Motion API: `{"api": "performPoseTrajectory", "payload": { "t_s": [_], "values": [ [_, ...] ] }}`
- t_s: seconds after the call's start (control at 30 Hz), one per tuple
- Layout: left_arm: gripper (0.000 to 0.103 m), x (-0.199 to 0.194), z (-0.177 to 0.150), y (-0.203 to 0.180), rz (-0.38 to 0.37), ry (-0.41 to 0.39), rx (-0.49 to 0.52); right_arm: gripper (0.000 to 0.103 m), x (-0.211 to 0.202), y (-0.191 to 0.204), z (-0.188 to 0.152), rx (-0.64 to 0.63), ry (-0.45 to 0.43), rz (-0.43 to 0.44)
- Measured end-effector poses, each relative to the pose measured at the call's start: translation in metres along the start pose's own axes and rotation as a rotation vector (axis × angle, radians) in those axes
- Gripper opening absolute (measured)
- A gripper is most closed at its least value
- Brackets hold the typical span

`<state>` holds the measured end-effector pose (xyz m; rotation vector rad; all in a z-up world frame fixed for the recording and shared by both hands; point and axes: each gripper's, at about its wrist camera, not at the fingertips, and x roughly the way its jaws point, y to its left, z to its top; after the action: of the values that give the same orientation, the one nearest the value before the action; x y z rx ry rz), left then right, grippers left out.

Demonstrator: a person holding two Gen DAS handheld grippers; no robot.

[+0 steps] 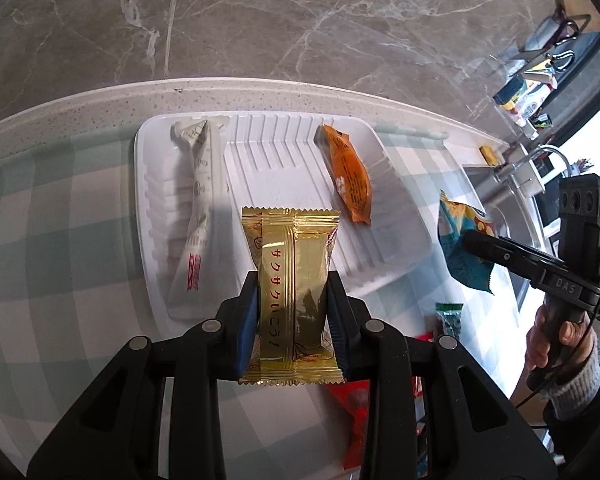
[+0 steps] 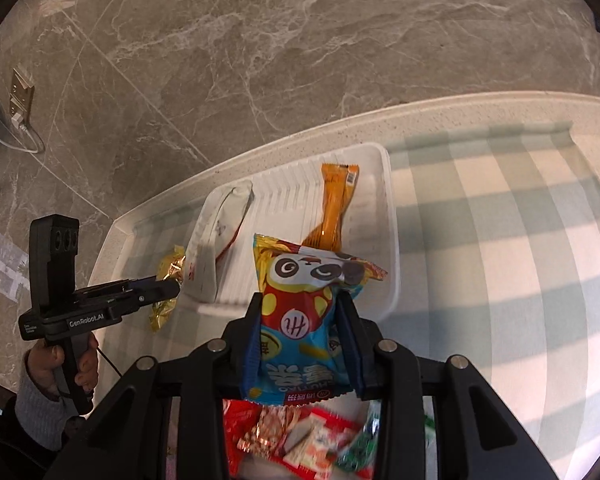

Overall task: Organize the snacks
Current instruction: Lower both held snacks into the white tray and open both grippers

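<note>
Gold packet (image 1: 293,296) first, since it sits closest to us: we have it pinched between the left gripper (image 1: 293,320) pads by its long sides, seam up, so its flat face can drop straight onto the tray. Beyond the jaws lies the white tray (image 1: 400,240), ribbed on its floor. Ahead and left of the jaws lies the long white packet (image 1: 201,200); ahead and right lies the orange packet (image 1: 348,176). Both lie lengthwise and well apart, which we judge leaves a lane between them for the gold one. We point this gripper steeply down at the tray's near edge, our hand out of sight behind it.

Further right, we carry the blue owl packet (image 2: 304,320) clamped in the right gripper (image 2: 304,344), gripped low across its body so the crimped top stands free above the jaws. From this side the orange packet (image 2: 334,208) is straight ahead of the jaws. This gripper also tilts down toward the tray, and our right hand (image 1: 556,340), in a grey cuff, wraps the handle. Below these jaws a loose pile of snacks (image 2: 300,436) waits unsorted on the checked cloth (image 2: 520,280).
</note>
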<state>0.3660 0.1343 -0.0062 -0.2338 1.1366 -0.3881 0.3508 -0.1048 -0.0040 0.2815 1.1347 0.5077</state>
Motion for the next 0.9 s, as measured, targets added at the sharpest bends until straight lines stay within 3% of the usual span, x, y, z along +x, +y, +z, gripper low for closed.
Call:
{"api": "performPoseTrajectory", "payload": {
  "t_s": [0.6,0.9],
  "values": [
    [0.029,0.046,0.034,0.001,0.016,0.030,0.001,0.038,0.049,-0.013,0.034,0.003,0.029,-0.023],
    [0.030,0.067,0.038,-0.004,0.121,0.022,0.049,0.040,0.064,-0.006,0.038,-0.057,0.033,-0.088]
  ]
}}
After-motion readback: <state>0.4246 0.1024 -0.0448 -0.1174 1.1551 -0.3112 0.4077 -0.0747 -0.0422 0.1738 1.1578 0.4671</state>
